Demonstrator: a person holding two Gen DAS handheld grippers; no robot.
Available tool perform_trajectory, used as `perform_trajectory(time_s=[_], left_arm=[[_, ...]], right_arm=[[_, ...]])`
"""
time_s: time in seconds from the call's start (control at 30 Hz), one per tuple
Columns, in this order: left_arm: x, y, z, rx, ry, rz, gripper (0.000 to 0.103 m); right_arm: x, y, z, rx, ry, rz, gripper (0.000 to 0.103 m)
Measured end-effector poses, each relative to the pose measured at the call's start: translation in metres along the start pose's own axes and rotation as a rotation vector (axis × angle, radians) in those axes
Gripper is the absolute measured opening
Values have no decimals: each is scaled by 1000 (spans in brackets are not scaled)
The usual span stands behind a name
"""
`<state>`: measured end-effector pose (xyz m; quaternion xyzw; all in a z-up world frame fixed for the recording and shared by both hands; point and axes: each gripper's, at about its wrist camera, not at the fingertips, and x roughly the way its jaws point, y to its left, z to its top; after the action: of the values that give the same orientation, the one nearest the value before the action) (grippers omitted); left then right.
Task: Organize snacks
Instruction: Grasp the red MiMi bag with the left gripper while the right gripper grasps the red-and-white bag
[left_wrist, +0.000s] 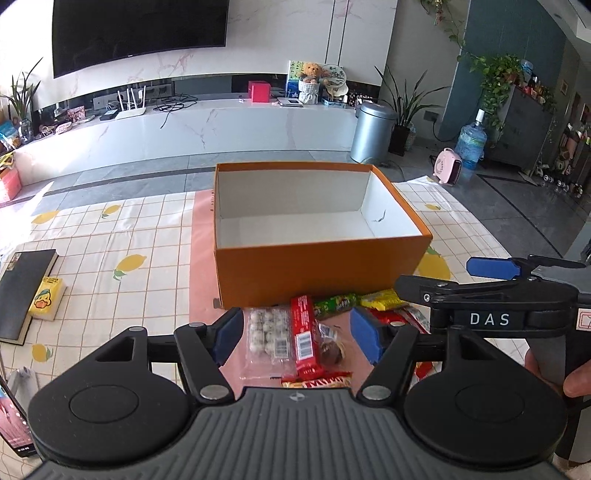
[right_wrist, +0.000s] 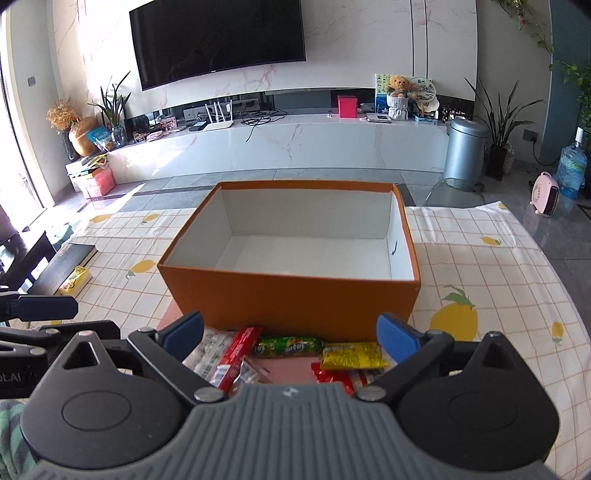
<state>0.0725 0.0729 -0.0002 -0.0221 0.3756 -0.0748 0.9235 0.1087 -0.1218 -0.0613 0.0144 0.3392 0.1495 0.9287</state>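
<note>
An open orange box (left_wrist: 317, 275) (right_wrist: 291, 295) with a bare white inside stands on the table. Snacks lie on a pink mat in front of it: a clear pack of white balls (left_wrist: 266, 334), a red bar (left_wrist: 304, 338) (right_wrist: 236, 354), a green pack (left_wrist: 334, 304) (right_wrist: 288, 345), a yellow pack (left_wrist: 382, 299) (right_wrist: 352, 356), a brown candy (left_wrist: 330, 349) and red wrappers (right_wrist: 334, 374). My left gripper (left_wrist: 297, 338) is open above the pack of balls and the red bar. My right gripper (right_wrist: 290, 334) is open above the snacks. It shows at the right in the left wrist view (left_wrist: 491, 267).
A black book (left_wrist: 22, 291) and a yellow duck pack (left_wrist: 46, 297) lie at the table's left. The lemon-print tablecloth (right_wrist: 480, 266) covers the table. A phone (left_wrist: 14, 421) lies at the near left edge. Beyond the table are the floor, a TV bench and a bin (right_wrist: 465, 147).
</note>
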Motion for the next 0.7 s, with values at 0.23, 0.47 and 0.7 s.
perform_trajectory(time_s=[0.23,0.47,0.7], left_arm=[[-3,-8,-38,-12,44,-66,78],[14,-17,-62,-12,118,-101,83],[37,-14,-75,-50,199,-56,84]], right_arm=[[-17,0,-47,13,-21,-22,97],[-16,-10,-81,-1,10,-64,97],[2,-27,-91,-26,53,-164,97]])
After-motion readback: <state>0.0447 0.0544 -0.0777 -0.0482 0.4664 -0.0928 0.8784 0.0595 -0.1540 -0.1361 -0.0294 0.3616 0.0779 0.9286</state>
